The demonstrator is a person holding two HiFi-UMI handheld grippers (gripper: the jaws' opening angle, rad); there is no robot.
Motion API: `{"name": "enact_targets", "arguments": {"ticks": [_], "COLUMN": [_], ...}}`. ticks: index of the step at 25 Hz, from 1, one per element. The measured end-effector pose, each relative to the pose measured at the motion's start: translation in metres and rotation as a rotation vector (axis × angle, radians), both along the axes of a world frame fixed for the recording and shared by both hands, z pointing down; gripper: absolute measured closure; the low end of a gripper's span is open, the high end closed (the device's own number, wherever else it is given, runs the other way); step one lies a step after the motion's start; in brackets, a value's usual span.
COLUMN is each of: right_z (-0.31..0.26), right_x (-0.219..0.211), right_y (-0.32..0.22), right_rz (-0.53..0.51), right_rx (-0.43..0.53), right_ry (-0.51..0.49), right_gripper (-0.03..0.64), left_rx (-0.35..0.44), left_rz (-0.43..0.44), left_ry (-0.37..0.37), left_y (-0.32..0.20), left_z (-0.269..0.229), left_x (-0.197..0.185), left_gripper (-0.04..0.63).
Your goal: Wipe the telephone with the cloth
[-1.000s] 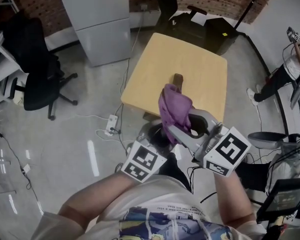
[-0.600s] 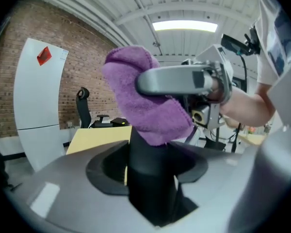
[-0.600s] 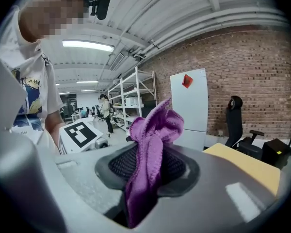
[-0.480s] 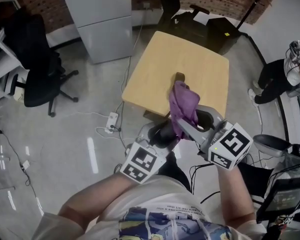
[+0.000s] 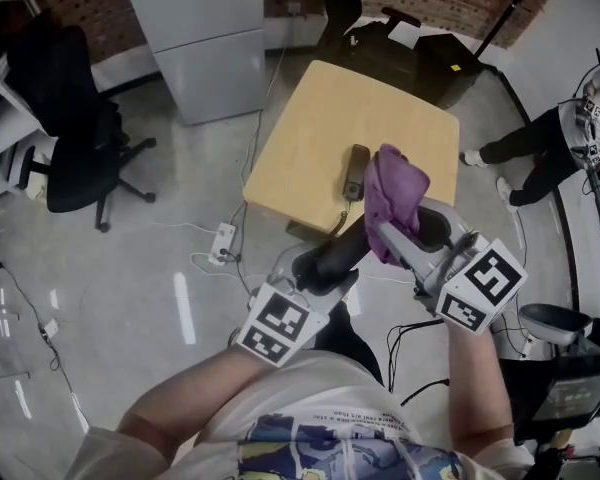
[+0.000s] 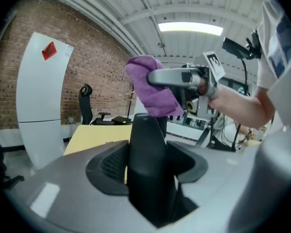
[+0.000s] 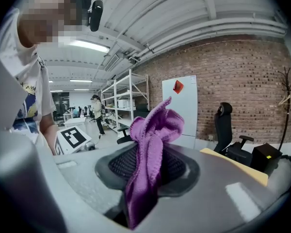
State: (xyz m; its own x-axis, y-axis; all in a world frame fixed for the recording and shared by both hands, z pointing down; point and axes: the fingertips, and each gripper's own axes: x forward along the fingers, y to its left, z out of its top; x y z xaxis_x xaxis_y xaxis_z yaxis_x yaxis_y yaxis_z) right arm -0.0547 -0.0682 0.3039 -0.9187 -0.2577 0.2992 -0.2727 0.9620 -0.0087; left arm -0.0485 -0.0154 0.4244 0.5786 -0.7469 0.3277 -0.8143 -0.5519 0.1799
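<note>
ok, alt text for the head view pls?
Looking down: the right gripper holds a bunched purple cloth beside the left gripper, which grips a black telephone handset. Beyond them a dark telephone base lies on a light wooden table.

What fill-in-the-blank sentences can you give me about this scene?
1. The cloth in the right gripper is coloured ___.
2. The left gripper is shut on a ___ handset.
3. A corded phone part lies on the ___.
Missing words: purple; black; table.
</note>
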Motion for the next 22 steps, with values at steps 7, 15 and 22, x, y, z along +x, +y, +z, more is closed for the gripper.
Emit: {"name": "enact_targets", "arguments": {"ticks": [7, 15, 22], "right_z": [0.002, 0.026, 0.02], "right_x": [-0.024, -0.022, 0.007], "right_y": [0.051, 0.062, 0.017], "right_rz": [-0.123, -0.135, 0.009], "right_rx": [-0.023, -0.017, -0.01], "right_ry": [-0.006, 0.039, 0.038], "right_gripper": [0.505, 0.505, 0.505], "left_rx": [-0.014, -0.026, -0.05], "left_rz": [-0.02, -0.013, -0.003], "left_ry": [0.043, 0.076, 0.117], "left_y": [-0.009, -0.004, 0.003], "left_z": [-0.002, -0.002, -0.005], "left_x": [-0.011, -0.014, -0.017], "left_gripper": [0.343, 0.344, 0.344]}}
